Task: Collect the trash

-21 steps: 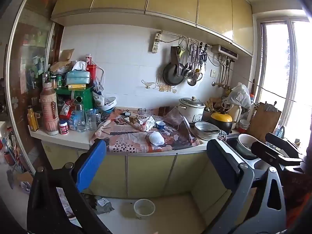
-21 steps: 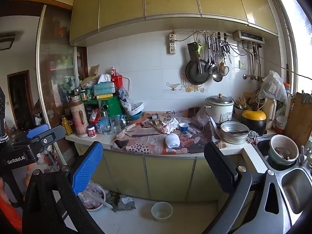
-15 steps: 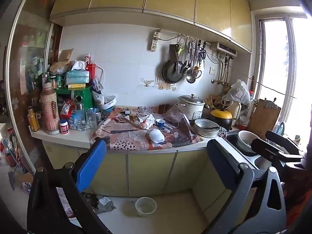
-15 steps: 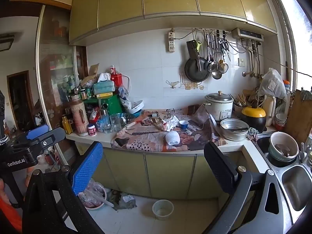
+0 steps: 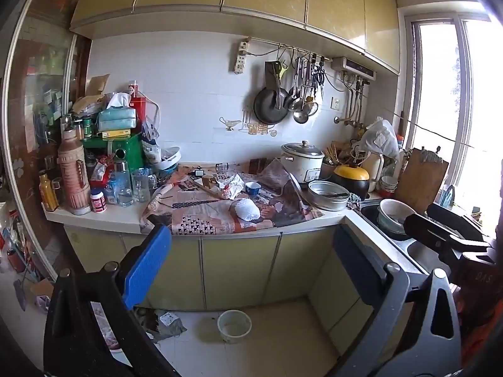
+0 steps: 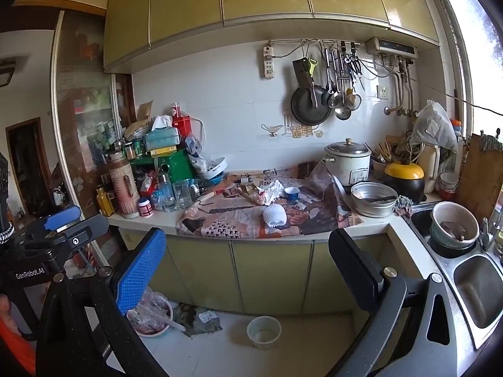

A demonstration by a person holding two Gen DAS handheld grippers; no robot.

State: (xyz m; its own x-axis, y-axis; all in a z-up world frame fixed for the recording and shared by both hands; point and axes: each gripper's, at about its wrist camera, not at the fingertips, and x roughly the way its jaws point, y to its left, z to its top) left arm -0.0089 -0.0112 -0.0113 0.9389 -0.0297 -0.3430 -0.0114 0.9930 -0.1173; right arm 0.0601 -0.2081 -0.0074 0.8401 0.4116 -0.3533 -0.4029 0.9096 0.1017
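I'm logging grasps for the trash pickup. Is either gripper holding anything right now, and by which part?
Nothing is held. The left gripper and the right gripper both stand wide open with nothing between their fingers, well short of the cluttered countertop.

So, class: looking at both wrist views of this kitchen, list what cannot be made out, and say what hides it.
- Floor bowl: left wrist view, left gripper covers it.
- Sink basins: right wrist view, frame edge crops them.
- Jar label: too small to read.
- Outside the window: glare.
- Rice cooker: lid hides contents.
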